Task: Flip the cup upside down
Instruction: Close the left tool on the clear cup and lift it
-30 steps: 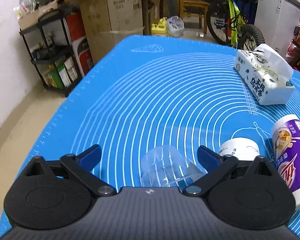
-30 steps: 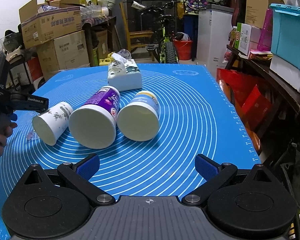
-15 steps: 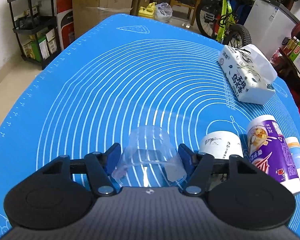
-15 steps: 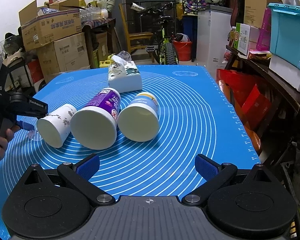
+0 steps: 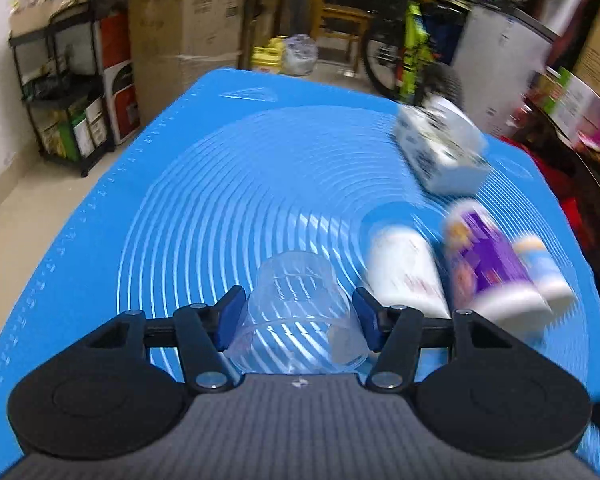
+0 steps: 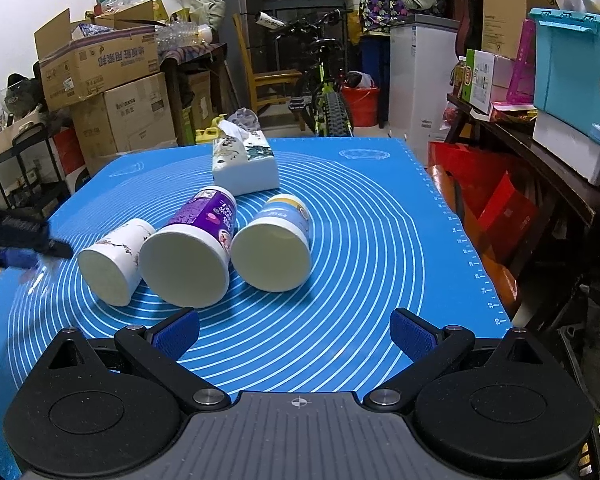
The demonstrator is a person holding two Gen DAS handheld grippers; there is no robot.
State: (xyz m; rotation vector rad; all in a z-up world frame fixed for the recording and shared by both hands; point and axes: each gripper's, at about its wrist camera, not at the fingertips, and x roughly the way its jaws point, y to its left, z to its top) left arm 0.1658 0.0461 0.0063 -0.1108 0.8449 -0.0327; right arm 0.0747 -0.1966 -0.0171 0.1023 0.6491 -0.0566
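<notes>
My left gripper (image 5: 298, 318) is shut on a clear plastic cup (image 5: 296, 300), its base pointing away from me and its wide rim toward the camera, held above the blue mat (image 5: 220, 184). In the right wrist view the left gripper (image 6: 16, 240) shows blurred at the far left edge. My right gripper (image 6: 294, 338) is open and empty over the mat's near edge. Three cups lie on their sides: a white one (image 6: 114, 260), a purple one (image 6: 196, 246) and a light blue one (image 6: 274, 244).
A tissue box (image 6: 246, 166) stands behind the lying cups; it also shows in the left wrist view (image 5: 440, 148). Cardboard boxes, a black shelf (image 5: 60, 92), a bicycle and a white cabinet surround the table. Red boxes lie off the mat's right edge.
My left gripper closed on the clear cup, then lifted and swung with it; its view is now motion-blurred. The right gripper has stayed still and open.
</notes>
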